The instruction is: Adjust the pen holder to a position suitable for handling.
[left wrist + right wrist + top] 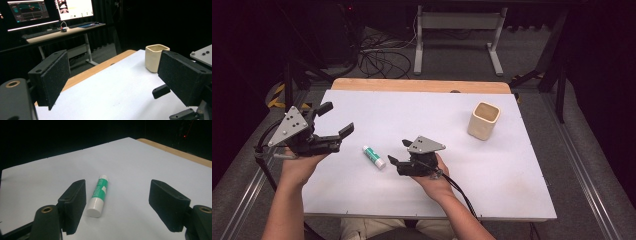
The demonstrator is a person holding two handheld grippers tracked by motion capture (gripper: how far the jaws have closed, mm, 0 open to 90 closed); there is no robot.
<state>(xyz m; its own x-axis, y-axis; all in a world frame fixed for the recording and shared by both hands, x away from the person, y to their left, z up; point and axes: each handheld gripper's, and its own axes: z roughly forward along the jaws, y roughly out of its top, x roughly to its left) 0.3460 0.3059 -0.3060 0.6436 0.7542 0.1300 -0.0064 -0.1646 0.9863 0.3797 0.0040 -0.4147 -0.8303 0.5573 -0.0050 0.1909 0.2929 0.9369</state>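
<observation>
The left tongs (334, 120) hang spread and empty over the desk's (422, 115) left edge, seemingly just kept out of the way. A smooth, cylindrical glue stick (374, 156), white with a green label, lies flat on the matte white desk, and the right tongs (398, 151), low just beside it, stand spread with foam-faced black pads on either side, probably lining up a pinch. Far right stands a squarish cream cup (484, 120), perhaps ceramic.

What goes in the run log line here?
right gripper: open, nearing glue stick | left gripper: open, idle | cup: upright
</observation>
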